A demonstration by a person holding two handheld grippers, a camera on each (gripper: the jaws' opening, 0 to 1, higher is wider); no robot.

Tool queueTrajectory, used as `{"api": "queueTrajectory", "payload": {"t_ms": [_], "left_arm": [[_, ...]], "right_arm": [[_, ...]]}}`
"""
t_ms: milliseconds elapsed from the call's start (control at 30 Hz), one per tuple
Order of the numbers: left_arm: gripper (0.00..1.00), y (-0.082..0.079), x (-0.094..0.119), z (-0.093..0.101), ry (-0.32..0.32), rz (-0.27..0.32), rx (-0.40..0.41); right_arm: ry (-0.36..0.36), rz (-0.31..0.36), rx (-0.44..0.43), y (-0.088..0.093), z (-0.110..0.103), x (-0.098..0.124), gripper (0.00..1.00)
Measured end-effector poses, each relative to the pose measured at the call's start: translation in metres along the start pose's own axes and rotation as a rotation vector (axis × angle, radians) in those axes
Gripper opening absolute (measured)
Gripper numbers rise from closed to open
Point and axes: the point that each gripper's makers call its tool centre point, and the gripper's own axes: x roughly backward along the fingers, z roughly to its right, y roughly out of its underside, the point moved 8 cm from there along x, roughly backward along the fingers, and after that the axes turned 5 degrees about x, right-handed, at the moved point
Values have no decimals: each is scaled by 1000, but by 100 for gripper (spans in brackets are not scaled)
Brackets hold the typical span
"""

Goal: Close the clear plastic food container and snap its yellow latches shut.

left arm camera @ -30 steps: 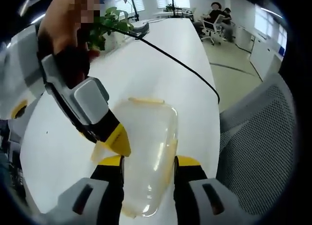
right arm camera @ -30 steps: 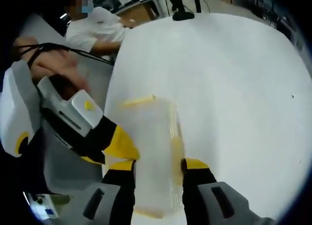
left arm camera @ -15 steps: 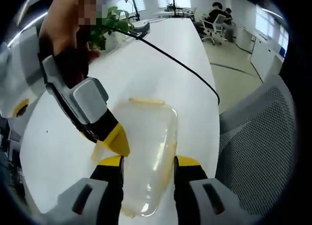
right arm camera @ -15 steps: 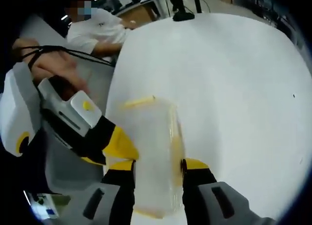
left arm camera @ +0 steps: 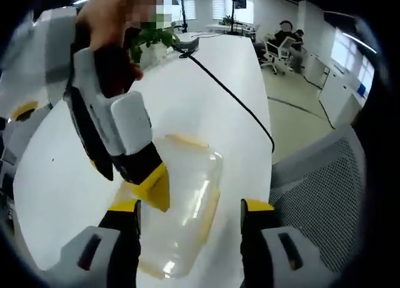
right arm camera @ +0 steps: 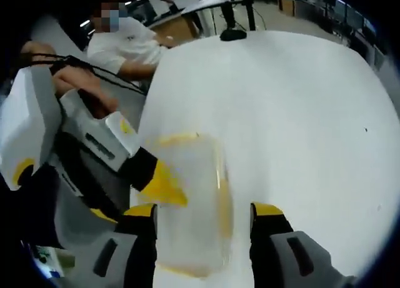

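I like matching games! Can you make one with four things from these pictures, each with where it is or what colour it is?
Things:
1. container
2. cable
3. plant
4. chair

Descriptions:
A. grey mesh, beside the table's edge
B. green leaves, at the far end of the table
C. clear plastic, lying between the jaws
D. black, running across the white table

Pairs: 1-C, 2-D, 3-B, 4-A

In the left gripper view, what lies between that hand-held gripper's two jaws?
The clear plastic food container, lying on the white table; the jaws stand apart.
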Motion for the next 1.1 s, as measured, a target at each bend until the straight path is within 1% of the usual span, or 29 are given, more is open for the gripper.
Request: {"api": "queueTrajectory", "payload": {"t_ms": [33,67,100,300,467,567,633,867,900,1067,1100], "left_arm": [[75,2,0,-1,5,-16,8],[77,3,0,-2,5,-17,2],[78,5,0,-2,12,-35,-12],[78,9,1,-2,25,-60,-20],[80,8,3,-4,40,-75,-25],[80,6,4,-9,42,-79,-39],[80,6,4,-12,43,-88,-43],[81,11,2,-20,48,-133,-61],[81,10,3,-21,47,-133,-79],[79,9,4,-25,54,-141,-76],[80,8,4,-25,54,-141,-83]], "right_arm": [[13,-10,17,3,0,1,62],[19,-16,23,6,0,0,63],[24,-22,27,9,-1,0,64],[39,-26,37,21,-8,2,66],[55,-4,51,25,-14,5,70],[51,9,41,26,-19,6,69],[58,15,49,27,-21,5,70],[80,0,77,33,-30,-4,74],[83,-3,83,33,-30,-4,75],[91,-25,108,39,-33,-6,78],[93,-28,110,40,-33,-6,78]]}}
